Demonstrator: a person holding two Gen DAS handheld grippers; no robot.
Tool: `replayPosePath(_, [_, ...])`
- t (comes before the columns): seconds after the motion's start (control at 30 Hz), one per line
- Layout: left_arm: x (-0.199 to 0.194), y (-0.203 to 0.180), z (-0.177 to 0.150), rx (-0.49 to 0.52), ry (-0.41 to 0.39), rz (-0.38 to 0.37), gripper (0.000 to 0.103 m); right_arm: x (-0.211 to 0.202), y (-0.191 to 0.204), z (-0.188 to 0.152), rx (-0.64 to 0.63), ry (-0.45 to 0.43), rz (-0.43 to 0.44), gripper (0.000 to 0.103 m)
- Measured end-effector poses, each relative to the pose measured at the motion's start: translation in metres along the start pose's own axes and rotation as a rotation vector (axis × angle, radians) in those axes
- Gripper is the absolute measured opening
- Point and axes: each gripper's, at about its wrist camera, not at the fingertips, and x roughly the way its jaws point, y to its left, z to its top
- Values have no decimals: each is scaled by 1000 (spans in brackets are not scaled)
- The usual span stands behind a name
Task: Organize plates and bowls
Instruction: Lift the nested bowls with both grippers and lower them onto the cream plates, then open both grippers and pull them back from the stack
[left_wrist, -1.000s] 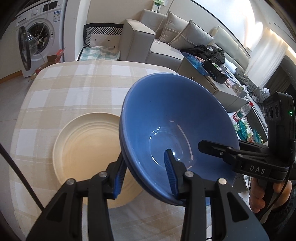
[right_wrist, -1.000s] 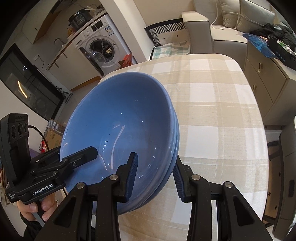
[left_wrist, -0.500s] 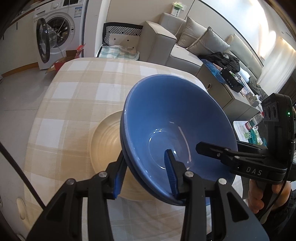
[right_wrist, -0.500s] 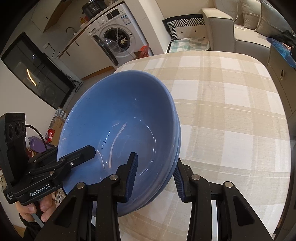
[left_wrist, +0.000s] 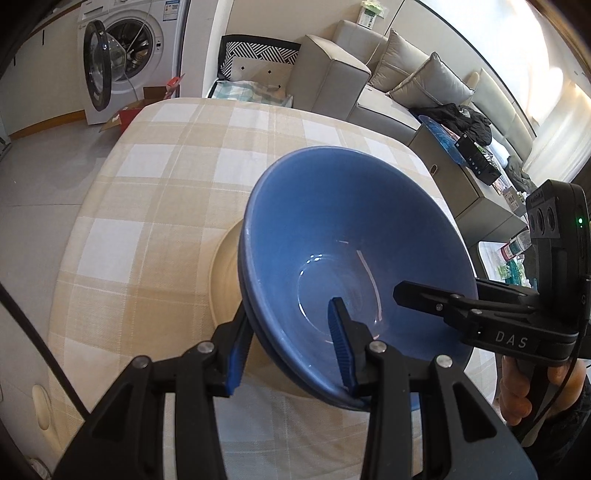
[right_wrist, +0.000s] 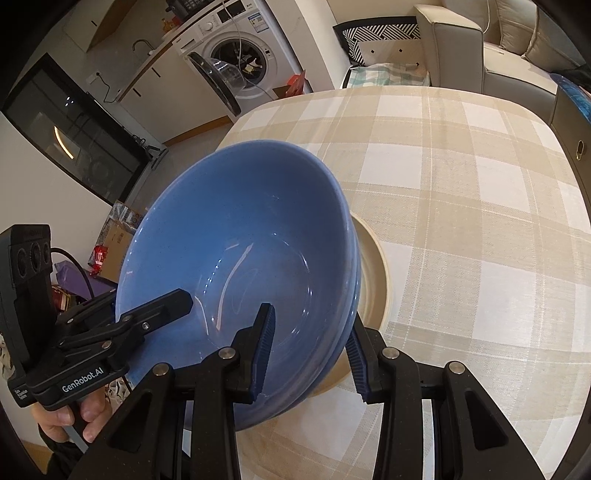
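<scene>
Both hand-held grippers (right_wrist: 308, 347) clamp stacked blue bowls (right_wrist: 236, 258) above a cream plate (right_wrist: 376, 273)

White letters "DAS" are showing on the black body of the right gripper (left_wrist: 424, 295), at the right edge of the left wrist view. "GenRobot.AI" is reading in white along the body of the left gripper (right_wrist: 177, 299), lower left of the right wrist view; a smaller two-line print beside it is staying too small to read. The washer (right_wrist: 236, 55), upper middle of that view, is carrying a panel label and a door sticker, both illegible. The box (left_wrist: 476, 162) at upper right of the left wrist view is showing unreadable marks.
</scene>
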Motion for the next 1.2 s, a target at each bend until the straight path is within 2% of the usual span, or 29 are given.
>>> replayPosePath(0.17, [8, 7, -1, -8, 9, -1, 39, 13, 0, -1, 5, 19, -3, 38])
replayPosePath(0.6, [11, 7, 0, -4, 5, -19, 44, 16, -5, -2, 18, 24, 6, 39])
replayPosePath(0.73, [9, 5, -1, 2, -8, -36, 50, 16, -9, -3, 29, 15, 51, 55])
replayPosePath(0.83, [5, 4, -6, 13, -39, -44, 53, 10, -11, -5, 13, -19, 48, 74])
replayPosePath(0.97, [-7, 4, -12, 30, -93, -62, 56, 0, -21, -12, 10, -56, 53, 81])
replayPosePath(1.0, [-12, 4, -14, 36, -109, -62, 63, -3, -23, -14, 9, -63, 59, 83])
replayPosePath(1.07, [-20, 3, -17, 45, -147, -45, 66, -8, -24, -18, -6, -75, 86, 84])
replayPosePath(1.1, [-23, 3, -18, 49, -165, -39, 71, -12, -22, -21, -20, -90, 97, 84])
replayPosePath(1.13, [-28, 2, -21, 51, -189, -32, 82, -16, -19, -24, -36, -114, 104, 86])
replayPosePath(1.2, [-35, 2, -23, 61, -229, -28, 92, -24, -13, -29, -66, -158, 116, 90])
